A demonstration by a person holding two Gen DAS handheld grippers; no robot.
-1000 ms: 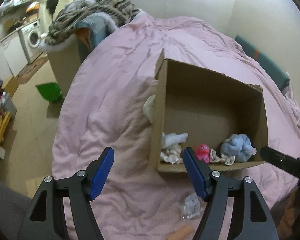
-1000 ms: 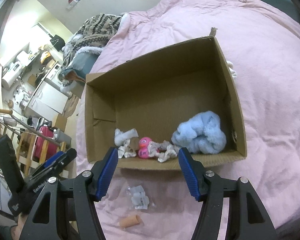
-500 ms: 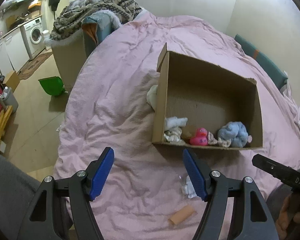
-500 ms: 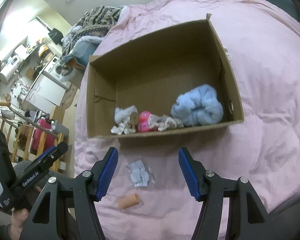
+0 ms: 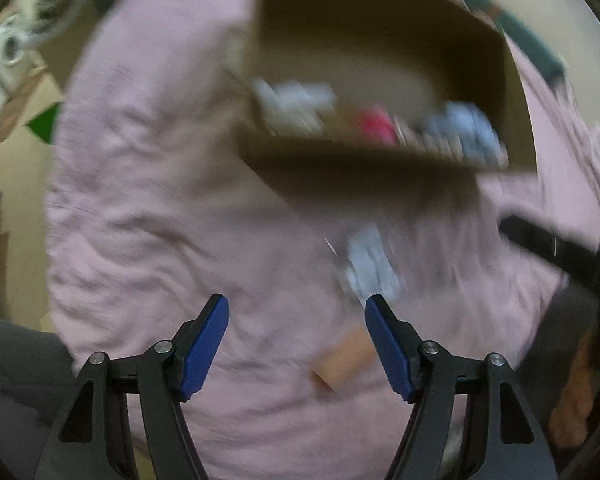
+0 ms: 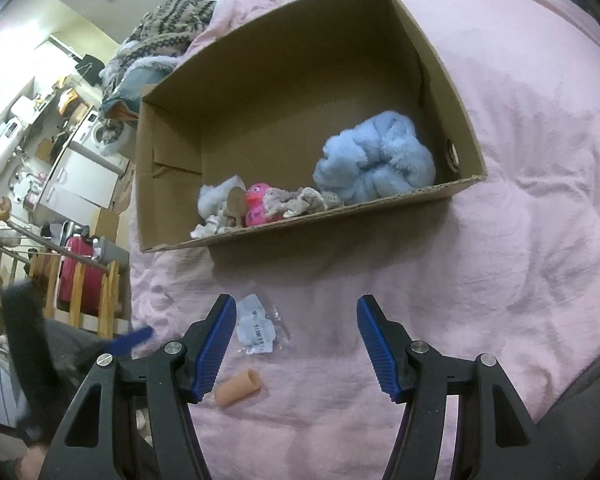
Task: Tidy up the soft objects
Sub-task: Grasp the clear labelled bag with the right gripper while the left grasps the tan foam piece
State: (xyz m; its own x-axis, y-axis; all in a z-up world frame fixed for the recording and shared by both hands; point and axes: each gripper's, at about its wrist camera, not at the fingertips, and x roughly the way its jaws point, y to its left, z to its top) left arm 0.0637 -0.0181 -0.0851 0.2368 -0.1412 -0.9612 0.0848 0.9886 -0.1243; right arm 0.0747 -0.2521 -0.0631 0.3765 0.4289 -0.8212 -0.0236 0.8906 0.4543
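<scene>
Both grippers spread wide, empty. Small tan foam cylinder (image 6: 238, 388) on pink duvet (image 6: 500, 280), outside brown cardboard box (image 6: 466, 128), just beside right gripper (image 6: 296, 346), long axis roughly crosswise; left gripper (image 5: 297, 346) similarly near.

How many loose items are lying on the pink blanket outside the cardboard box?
2. A clear plastic packet lies in front of the box, beside the right gripper's left jaw. A small tan tube lies nearer the camera. Others may be hidden behind the box.
</scene>
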